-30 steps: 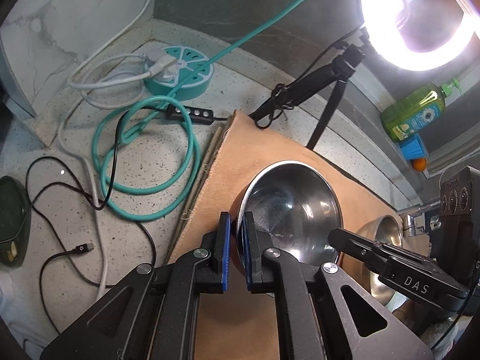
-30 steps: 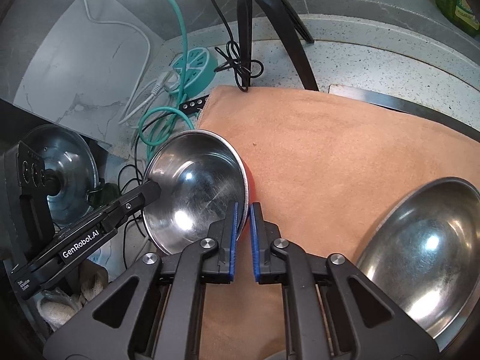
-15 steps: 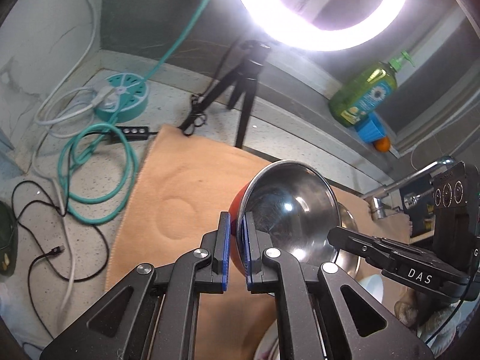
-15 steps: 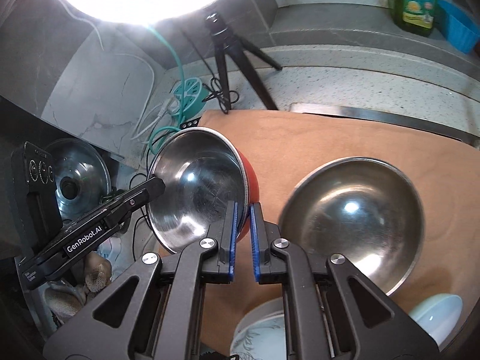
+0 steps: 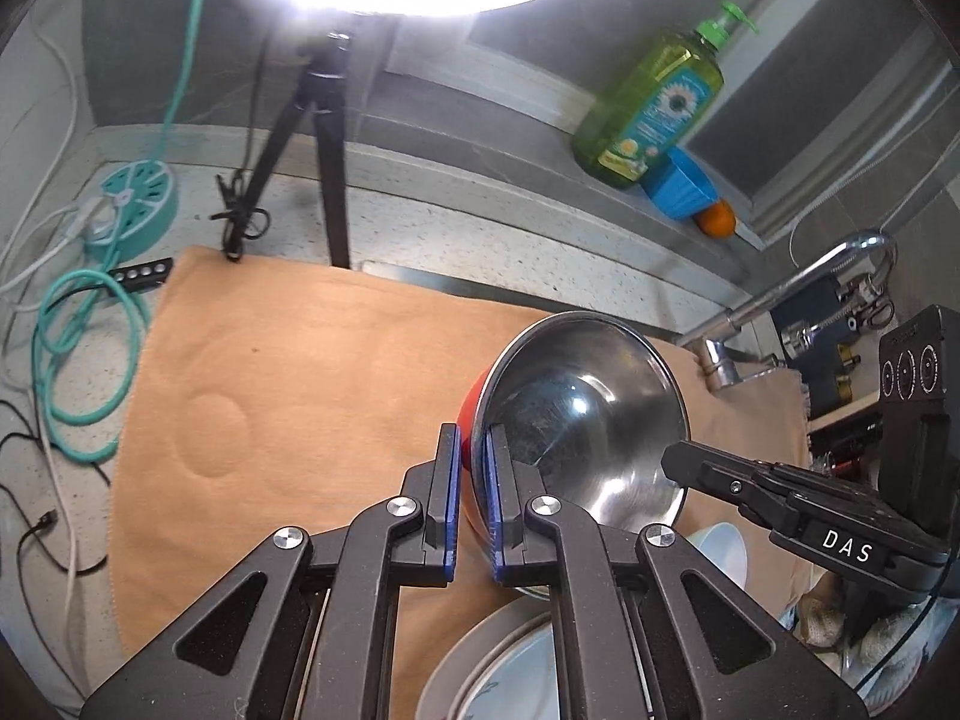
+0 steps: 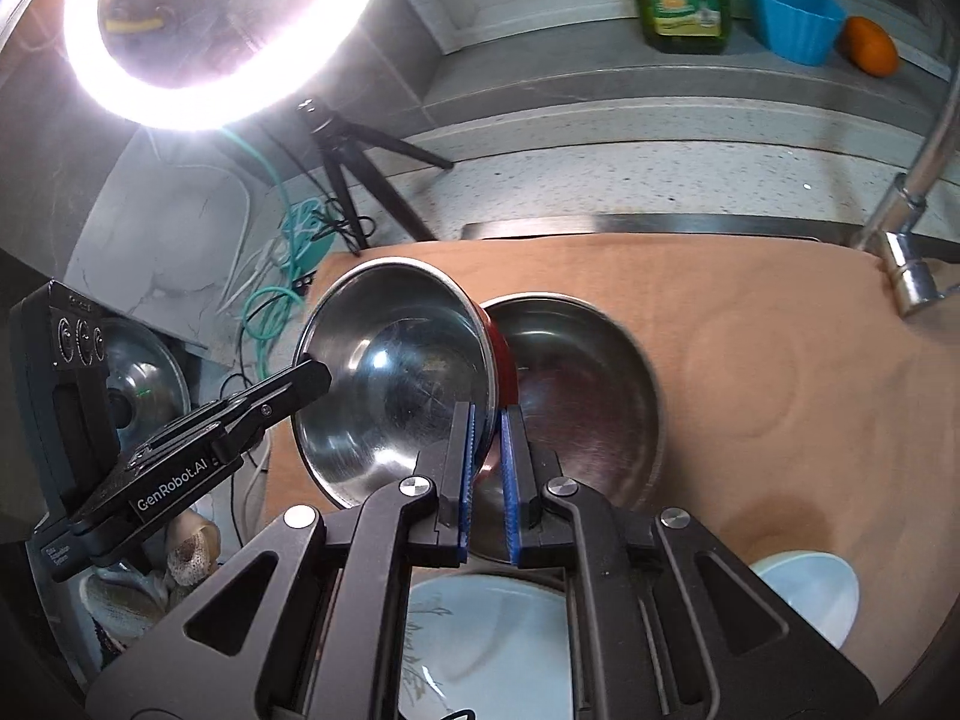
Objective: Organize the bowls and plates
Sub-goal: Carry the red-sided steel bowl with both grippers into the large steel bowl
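Two grippers share one bowl: the red-sided steel bowl (image 5: 576,414) hangs tilted in the air, its opening turned toward the cameras. My left gripper (image 5: 474,498) has its jaws nearly closed on the near rim, one blue pad inside the steel and one on the red outer wall. My right gripper (image 6: 486,474) pinches the rim on the opposite side in the same way, jaws drawn almost together with only the bowl's wall between them.

Right behind and below it in the right wrist view sits a larger steel bowl (image 6: 576,402) on the tan mat (image 5: 288,396) that covers the surface, roughly mid-mat. Toward the near edge lie a white patterned plate (image 6: 486,648) and a small white bowl (image 6: 810,594).

As I judge it, this is the carrying step of nesting the red bowl into the larger one. Next I would level it, centre it over the larger bowl's opening, lower it until it seats, then open both pairs of jaws together so it does not tip.
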Motion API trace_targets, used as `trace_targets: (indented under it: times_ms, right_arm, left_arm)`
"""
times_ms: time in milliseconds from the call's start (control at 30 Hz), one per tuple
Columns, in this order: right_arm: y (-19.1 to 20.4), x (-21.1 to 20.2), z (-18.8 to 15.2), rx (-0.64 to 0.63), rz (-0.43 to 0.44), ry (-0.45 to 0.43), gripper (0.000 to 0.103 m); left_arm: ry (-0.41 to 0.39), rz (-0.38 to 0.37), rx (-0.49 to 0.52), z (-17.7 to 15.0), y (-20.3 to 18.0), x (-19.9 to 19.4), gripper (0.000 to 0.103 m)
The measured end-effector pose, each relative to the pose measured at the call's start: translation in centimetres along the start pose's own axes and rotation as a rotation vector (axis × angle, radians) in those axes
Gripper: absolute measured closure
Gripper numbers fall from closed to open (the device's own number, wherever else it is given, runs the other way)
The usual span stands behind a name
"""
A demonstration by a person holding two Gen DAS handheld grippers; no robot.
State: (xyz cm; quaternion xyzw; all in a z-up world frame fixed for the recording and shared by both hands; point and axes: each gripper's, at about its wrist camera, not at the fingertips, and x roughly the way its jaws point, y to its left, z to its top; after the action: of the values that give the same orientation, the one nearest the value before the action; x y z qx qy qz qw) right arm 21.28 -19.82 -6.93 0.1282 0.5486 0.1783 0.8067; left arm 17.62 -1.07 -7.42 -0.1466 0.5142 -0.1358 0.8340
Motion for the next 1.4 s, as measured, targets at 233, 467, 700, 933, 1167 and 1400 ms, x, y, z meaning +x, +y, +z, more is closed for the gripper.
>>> trace_targets:
  times_ms: [233,467,700,933,1167,1400]
  right_arm:
    - [-2.5,0.8,-0.5,0.014,-0.052,0.017,0.095]
    - [-2.9,2.3,-1.0,-0.002,-0.093,0.045,0.095]
    - [-3.2,3.3,-1.0,-0.011,-0.125,0.059,0.095]
    - [-3.8,4.2,-0.7,-0.017,-0.154,0.073,0.095]
    - [-4.0,4.2,-0.7,-0.025,-0.162,0.078,0.095]
    - [-3.8,4.2,-0.6,-0.037,-0.168,0.083,0.092]
  left_arm:
    - [0.043,0.031,0.045,-0.5,-1.7,2.1,0.097]
    - [0.080,0.073,0.060,-0.9,-2.1,3.9,0.097]
    - [0.106,0.100,0.076,-1.3,-2.5,5.3,0.097]
    - [0.115,0.119,0.096,-1.4,-3.0,5.9,0.097]
    - [0.122,0.130,0.114,-1.2,-3.4,6.2,0.097]
    - [0.136,0.141,0.127,-1.2,-3.7,6.5,0.097]
